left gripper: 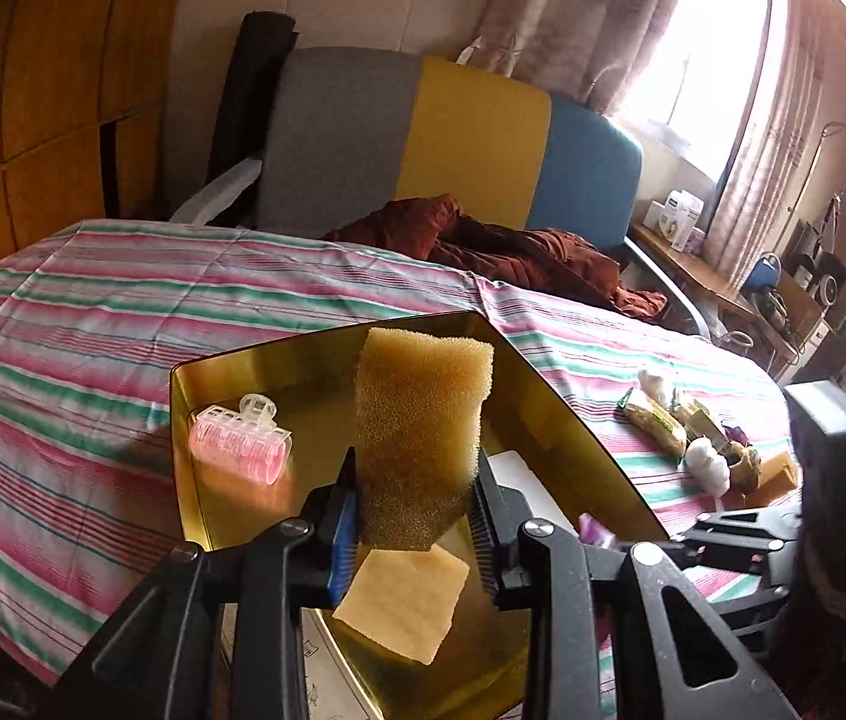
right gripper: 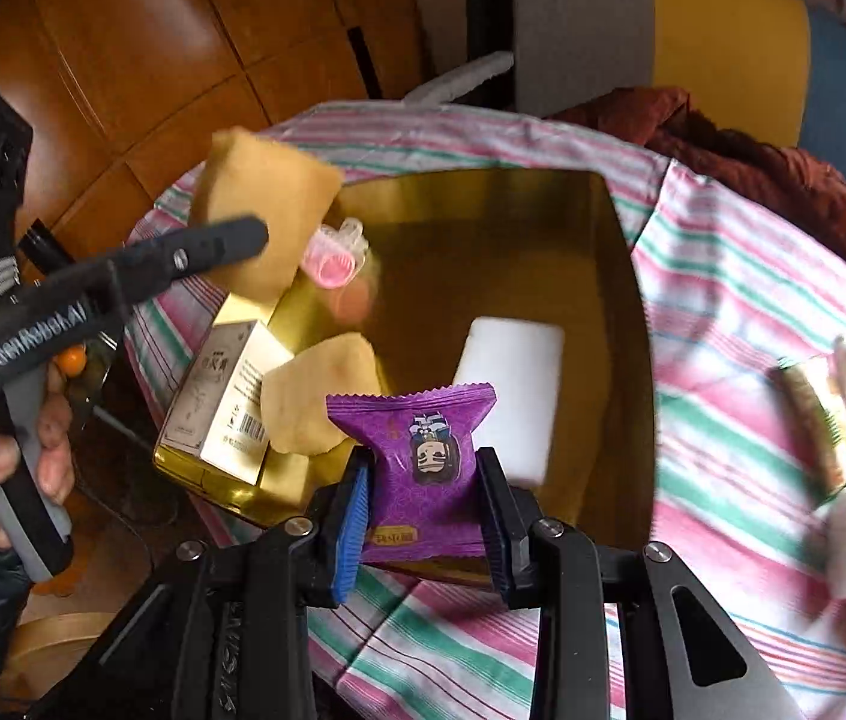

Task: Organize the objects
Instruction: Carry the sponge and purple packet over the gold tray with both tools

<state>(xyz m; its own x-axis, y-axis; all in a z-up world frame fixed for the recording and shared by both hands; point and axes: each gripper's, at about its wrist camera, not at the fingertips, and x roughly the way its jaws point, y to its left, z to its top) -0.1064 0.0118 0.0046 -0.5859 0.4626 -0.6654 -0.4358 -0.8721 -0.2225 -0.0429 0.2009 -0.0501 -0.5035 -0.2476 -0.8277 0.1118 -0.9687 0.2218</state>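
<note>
Striped bedcover (left gripper: pixel 93 324), gold tray (right gripper: pixel 543 228), curtained window (left gripper: pixel 705 60)

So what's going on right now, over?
Left claw shut on yellow sponge. Right claw shut on purple snack packet. Both above the gold tray. Nothing blocking.

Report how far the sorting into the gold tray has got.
Done: the gold tray already holds a pink hair roller, a white block, a yellow sponge piece and a small carton. In hand: the left gripper is shut on a yellow sponge, the right gripper on a purple packet. Left: the snack packets and cotton balls on the striped bedsheet.
</note>
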